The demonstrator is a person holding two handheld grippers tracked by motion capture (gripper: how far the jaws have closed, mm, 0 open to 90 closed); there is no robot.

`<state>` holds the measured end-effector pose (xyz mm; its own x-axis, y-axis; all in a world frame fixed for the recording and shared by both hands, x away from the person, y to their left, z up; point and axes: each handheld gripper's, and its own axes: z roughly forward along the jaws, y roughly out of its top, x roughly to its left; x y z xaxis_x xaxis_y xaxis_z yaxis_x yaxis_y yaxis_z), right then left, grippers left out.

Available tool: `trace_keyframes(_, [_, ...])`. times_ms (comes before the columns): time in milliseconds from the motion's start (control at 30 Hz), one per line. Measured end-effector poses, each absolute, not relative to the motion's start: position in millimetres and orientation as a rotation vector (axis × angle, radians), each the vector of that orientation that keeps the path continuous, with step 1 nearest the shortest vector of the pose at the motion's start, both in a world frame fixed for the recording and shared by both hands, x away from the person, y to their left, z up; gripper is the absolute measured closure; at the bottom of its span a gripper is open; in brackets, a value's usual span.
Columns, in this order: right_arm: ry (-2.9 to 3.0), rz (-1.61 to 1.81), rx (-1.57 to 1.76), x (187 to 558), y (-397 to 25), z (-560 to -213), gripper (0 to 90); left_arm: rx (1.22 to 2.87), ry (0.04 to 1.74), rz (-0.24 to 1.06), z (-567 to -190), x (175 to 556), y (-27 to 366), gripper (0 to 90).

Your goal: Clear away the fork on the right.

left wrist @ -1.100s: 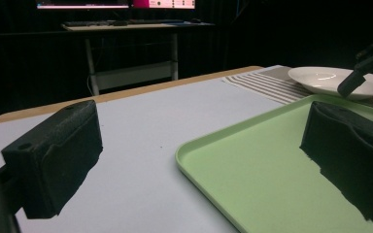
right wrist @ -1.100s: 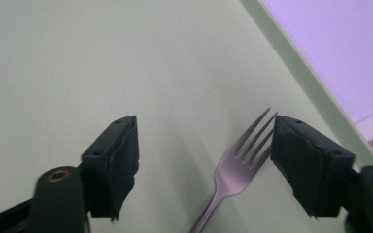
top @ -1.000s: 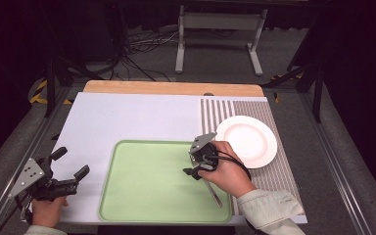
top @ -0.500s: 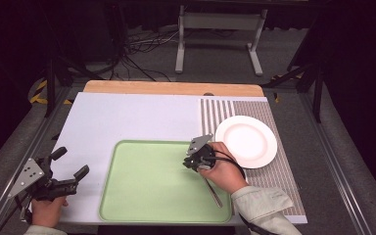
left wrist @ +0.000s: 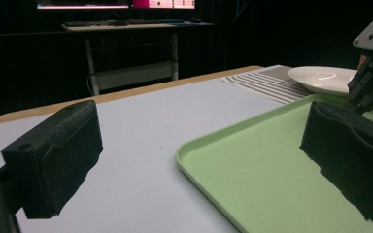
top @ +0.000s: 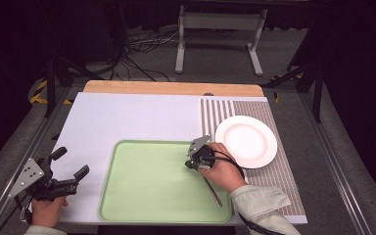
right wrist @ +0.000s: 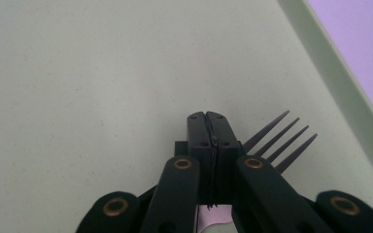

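Right gripper (right wrist: 208, 121) clamped shut on fork (right wrist: 277, 141) (tines poking out), low over green tray (top: 142, 215). Left gripper (top: 71, 164) wide open, idle at counter edge. Mid-carry; next probably lift toward plate (top: 247, 142).

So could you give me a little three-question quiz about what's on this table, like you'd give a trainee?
1. True or false: the right tongs are shut on the metal four-tined fork.
2. What lies under the round white plate? A) the pale green rectangular tray B) the striped placemat C) the bare wooden board
3. Fill in: the left tongs are ____, gripping nothing, beside the tray.

Key: 1 true: the jaws are closed and the tines stick out beside them over the tray. 2 B. 3 open.
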<state>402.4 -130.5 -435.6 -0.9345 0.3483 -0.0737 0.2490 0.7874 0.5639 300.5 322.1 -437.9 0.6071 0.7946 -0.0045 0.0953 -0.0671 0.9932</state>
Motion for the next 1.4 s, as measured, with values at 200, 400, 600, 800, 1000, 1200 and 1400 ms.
trace_keyframes(200, [2.802, 0.841, 0.488, 404.2, -132.6, -437.3, 90.0, 1.553, 0.772, 0.680, -437.8, 300.4, 322.3, 1.9])
trace_keyframes(400, [2.791, 0.825, 0.510, 406.8, -137.6, -436.7, 90.0, 1.554, 0.771, 0.680, -437.7, 300.4, 322.0, 1.9])
trace_keyframes(600, [2.779, 0.825, 0.554, 409.3, -143.8, -436.5, 90.0, 1.554, 0.772, 0.680, -437.7, 300.4, 322.2, 1.9])
trace_keyframes(800, [2.761, 0.803, 0.583, 411.3, -150.3, -435.6, 90.0, 1.553, 0.772, 0.680, -437.8, 300.5, 322.2, 1.9])
trace_keyframes(1000, [2.748, 0.804, 0.629, 413.5, -156.9, -435.5, 90.0, 1.553, 0.773, 0.682, -438.1, 300.5, 321.8, 1.9])
trace_keyframes(1200, [2.735, 0.792, 0.658, 416.4, -165.0, -434.9, 90.0, 1.553, 0.774, 0.680, -438.3, 300.6, 321.5, 1.9])
trace_keyframes(1400, [2.724, 0.773, 0.689, 417.0, -171.0, -434.1, 90.0, 1.553, 0.775, 0.682, -438.4, 300.5, 321.4, 2.0])
